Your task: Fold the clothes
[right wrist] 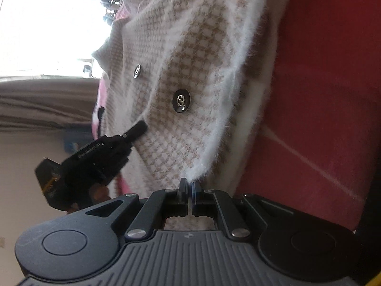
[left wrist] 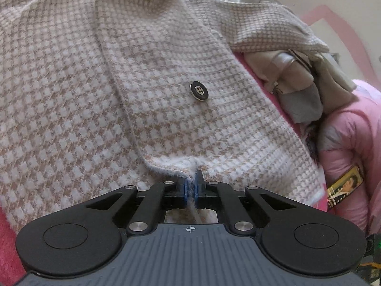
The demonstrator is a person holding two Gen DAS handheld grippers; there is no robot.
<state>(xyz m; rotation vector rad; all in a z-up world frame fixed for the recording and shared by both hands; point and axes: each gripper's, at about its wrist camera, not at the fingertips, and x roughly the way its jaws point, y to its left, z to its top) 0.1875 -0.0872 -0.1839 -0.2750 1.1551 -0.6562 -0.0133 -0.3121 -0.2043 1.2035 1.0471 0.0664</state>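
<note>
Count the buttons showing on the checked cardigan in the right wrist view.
2: one button mid-front, another button farther up toward the collar. Folds may hide more.

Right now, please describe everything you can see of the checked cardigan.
The cardigan is a fuzzy knit in beige-and-white houndstooth with dark round buttons and a white furry edge. It lies spread over a pink cover, beside a heap of other clothes. The left gripper and the right gripper each pinch its edge with shut jaws.

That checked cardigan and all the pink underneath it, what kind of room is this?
Probably a bedroom at home: the cardigan lies on pink bedding, beside a heap of unfolded clothes.
</note>
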